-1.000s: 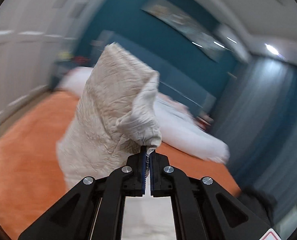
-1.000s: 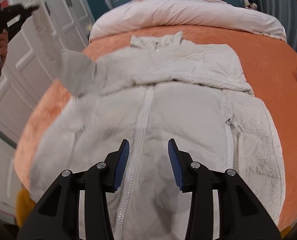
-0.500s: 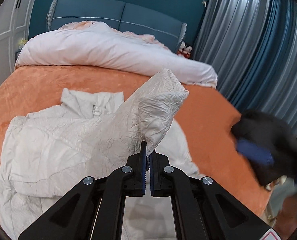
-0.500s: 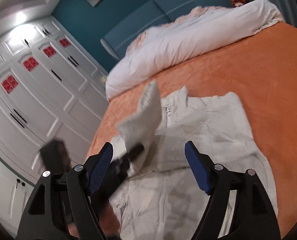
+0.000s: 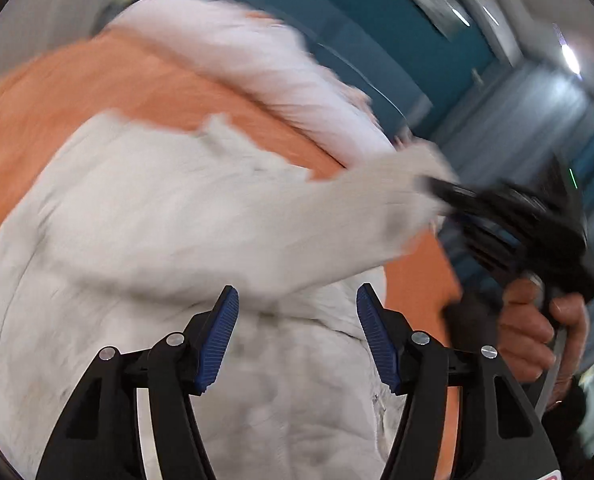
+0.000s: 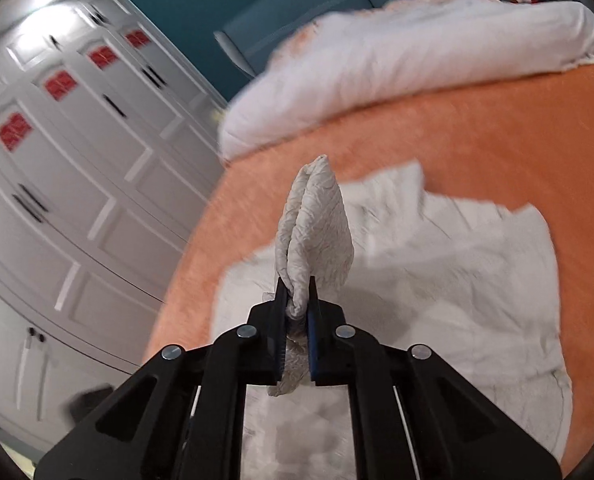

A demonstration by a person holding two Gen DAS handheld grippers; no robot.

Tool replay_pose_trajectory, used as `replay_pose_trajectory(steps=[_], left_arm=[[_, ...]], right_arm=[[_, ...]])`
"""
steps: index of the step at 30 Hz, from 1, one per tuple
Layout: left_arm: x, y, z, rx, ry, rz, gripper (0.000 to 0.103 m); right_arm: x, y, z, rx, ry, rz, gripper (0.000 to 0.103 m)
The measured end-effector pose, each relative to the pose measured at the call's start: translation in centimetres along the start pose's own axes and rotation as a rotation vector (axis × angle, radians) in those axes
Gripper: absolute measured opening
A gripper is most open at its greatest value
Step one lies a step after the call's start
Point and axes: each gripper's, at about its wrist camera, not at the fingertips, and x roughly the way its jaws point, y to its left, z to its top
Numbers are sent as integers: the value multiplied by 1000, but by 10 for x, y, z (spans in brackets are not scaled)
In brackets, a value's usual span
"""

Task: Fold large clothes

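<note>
Jacket (image 6: 437,280), a big off-white crinkled one, lies spread face up on the orange bedspread (image 6: 497,140), its collar toward the rolled white duvet (image 6: 397,60) at the head of the bed.

One sleeve (image 6: 317,220) is lifted off the body of the jacket. The right gripper (image 6: 297,316) has its two blue-padded fingers pressed together on the cuff end of that sleeve, with a bunch of fabric squeezed between them and the rest of the sleeve standing up in a doubled fold beyond the tips. From the left wrist view the same sleeve (image 5: 357,208) stretches across the jacket (image 5: 157,240) to the right gripper (image 5: 437,188), which a bare hand (image 5: 537,332) grips by its black handle; this view is heavily blurred.

The left gripper (image 5: 297,320) hangs over the lower front of the jacket with its fingers spread wide apart and nothing between them. I cannot tell whether the tips touch the cloth.

White panelled wardrobe doors (image 6: 77,160) with small red insets stand beside the bed, and a teal padded headboard (image 6: 317,20) rises behind the duvet. Grey-blue curtains (image 5: 517,128) hang on the far side.

No boxes, baskets or drawers show here.
</note>
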Motion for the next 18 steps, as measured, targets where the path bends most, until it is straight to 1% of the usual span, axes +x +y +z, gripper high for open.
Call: replay_pose_trajectory(steps=[1,2,3,5,7,8,9,10,11,13,14,15,17,18], left_arm=[[-4,30,3,-108,-13,6,60],[-5,50,5,-183,-20,11,59],[-1,83,8,-317,-24,-6,59],[9,116,12,-466,-27,-38,59],[23,144,14,-588,-38,-77,59],[27,153,15,-636,-58,-100,59],[30,159,17,-668,-84,-131,59],[28,165,21,-703,-134,-151,56],[25,171,25,-723,-182,-172,41],[14,183,36,-747,-287,-238,22],[9,185,45,-727,-307,-258,18],[8,182,54,-675,-306,-226,15],[2,166,63,-529,-304,-100,6],[1,159,63,-471,-298,-46,5]], right_arm=[[-3,6,8,2,-12,39,7],[-5,12,14,0,-18,63,7],[-8,18,20,-7,-24,86,7],[-11,36,33,-31,-26,121,7],[-11,55,44,-62,-20,147,7],[-10,66,49,-83,-13,154,7],[-10,75,53,-106,-13,162,7],[-10,82,56,-121,-20,165,7],[-15,86,62,-132,-36,176,6],[-31,90,65,-143,-98,205,6],[-36,86,64,-144,-118,211,5],[-40,79,58,-141,-137,208,5],[-37,48,37,-110,-161,157,4],[-29,16,20,-56,-155,96,4]])
